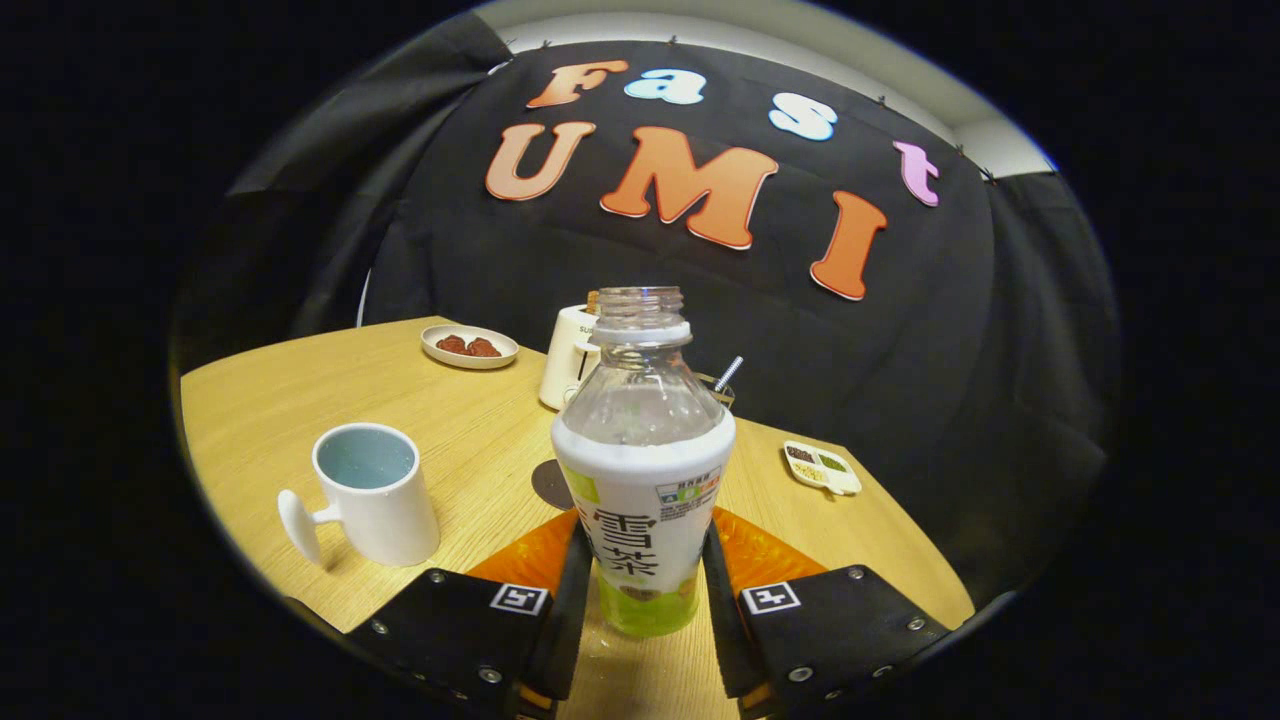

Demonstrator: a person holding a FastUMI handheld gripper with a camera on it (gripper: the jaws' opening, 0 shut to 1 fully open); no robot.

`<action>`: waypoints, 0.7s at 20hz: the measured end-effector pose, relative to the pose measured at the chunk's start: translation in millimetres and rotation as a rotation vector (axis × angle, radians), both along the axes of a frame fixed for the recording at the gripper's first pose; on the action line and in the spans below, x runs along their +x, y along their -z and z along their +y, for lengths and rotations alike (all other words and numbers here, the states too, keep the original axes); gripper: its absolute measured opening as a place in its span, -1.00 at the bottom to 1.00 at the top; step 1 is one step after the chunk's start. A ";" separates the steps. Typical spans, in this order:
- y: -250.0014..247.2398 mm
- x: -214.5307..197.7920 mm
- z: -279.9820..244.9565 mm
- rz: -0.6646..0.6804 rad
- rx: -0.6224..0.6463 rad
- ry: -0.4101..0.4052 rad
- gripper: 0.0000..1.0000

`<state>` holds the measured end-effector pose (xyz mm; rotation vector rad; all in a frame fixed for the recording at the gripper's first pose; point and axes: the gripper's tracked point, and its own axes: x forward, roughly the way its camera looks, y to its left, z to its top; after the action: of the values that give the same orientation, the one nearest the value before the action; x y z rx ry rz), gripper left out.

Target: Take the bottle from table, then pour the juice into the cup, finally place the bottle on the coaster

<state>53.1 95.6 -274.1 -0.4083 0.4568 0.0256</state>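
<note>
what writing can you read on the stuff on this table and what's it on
bottle, clamped between the gripper's fingers: big dark characters on its label; small badge above them too small to read.
toaster: small print, cut off by the bottle, unreadable.
mug: none.

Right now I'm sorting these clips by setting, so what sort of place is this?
Most likely a staged recording booth set up as a kitchen table: a wooden table against draped black cloth, with a mug, a toaster and snack dishes. The claw is shut on an uncapped bottle.
</note>
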 end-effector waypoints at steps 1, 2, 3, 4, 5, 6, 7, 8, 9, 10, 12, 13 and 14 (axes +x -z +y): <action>-4.4 2.8 1.8 -0.009 -0.040 -0.019 0.12; -9.1 1.8 3.4 -0.025 -0.095 -0.040 0.12; -13.8 2.5 2.5 -0.042 -0.161 -0.056 0.12; -18.1 5.2 1.8 -0.059 -0.229 -0.069 0.12; -20.6 8.1 1.4 -0.069 -0.283 -0.081 0.12; -17.5 9.4 2.2 -0.066 -0.323 -0.088 0.12; -13.6 7.9 1.6 -0.055 -0.356 -0.099 0.12; -11.2 6.0 1.4 -0.044 -0.386 -0.111 0.12; -11.3 6.6 0.7 -0.040 -0.415 -0.120 0.12; -12.8 7.4 0.1 -0.042 -0.450 -0.127 0.12; -15.4 11.5 0.9 -0.058 -0.518 -0.150 0.12; -15.7 13.2 2.3 -0.069 -0.557 -0.170 0.12; -17.8 14.7 5.4 -0.081 -0.595 -0.193 0.12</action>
<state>67.8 100.9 -256.3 -1.0337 0.3371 0.0599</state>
